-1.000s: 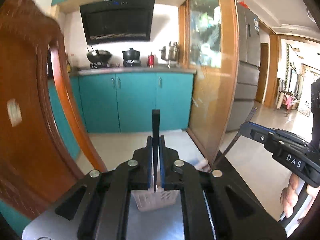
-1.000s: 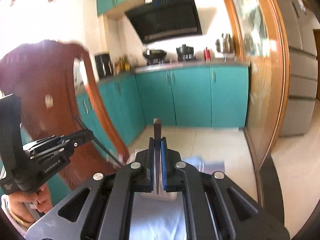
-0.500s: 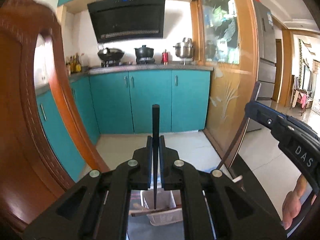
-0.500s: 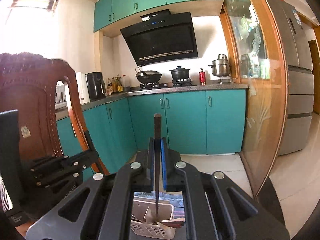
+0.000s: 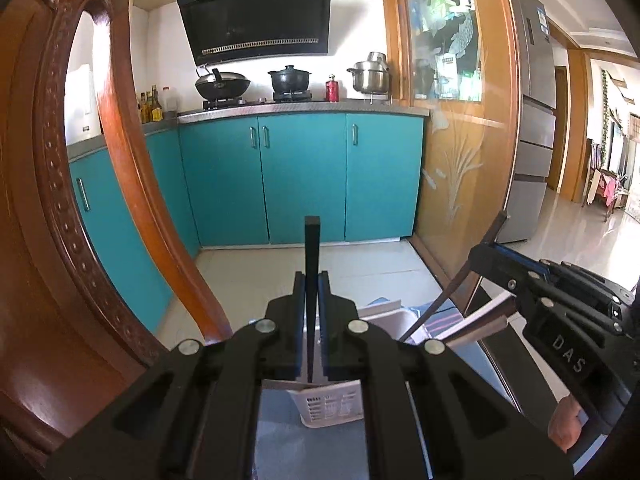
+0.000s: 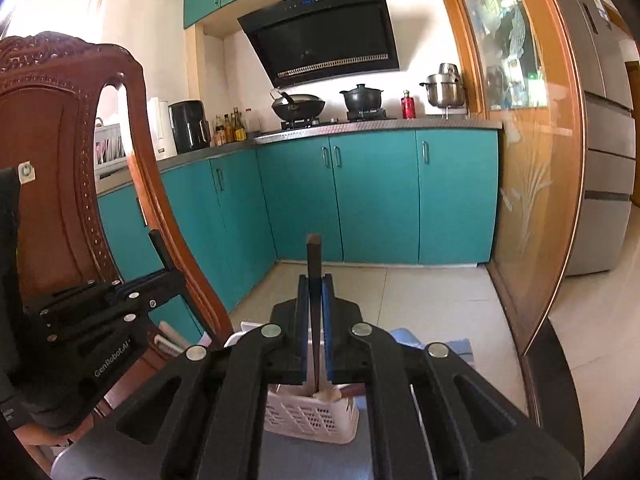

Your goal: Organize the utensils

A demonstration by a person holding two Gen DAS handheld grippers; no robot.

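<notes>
My left gripper (image 5: 311,280) is shut on a black chopstick (image 5: 311,248) held upright, its tip down over a white perforated utensil basket (image 5: 332,406). My right gripper (image 6: 316,282) is shut on a dark brown chopstick (image 6: 314,264), also upright, above the same basket (image 6: 312,416). The right gripper also shows in the left wrist view (image 5: 486,256), its chopstick (image 5: 452,284) slanting down toward the basket. The left gripper shows at the left of the right wrist view (image 6: 170,276) with its chopstick (image 6: 160,248).
A carved wooden chair back (image 5: 60,208) stands close on the left, also in the right wrist view (image 6: 72,184). A blue cloth (image 6: 432,346) lies behind the basket. Teal kitchen cabinets (image 5: 304,176), a glass-panelled door frame (image 5: 460,152) and a fridge (image 5: 532,120) lie beyond.
Both grippers have tilted and shifted over the basket while keeping their chopsticks. The right gripper's chopstick now slants lower toward the basket in the left wrist view.
</notes>
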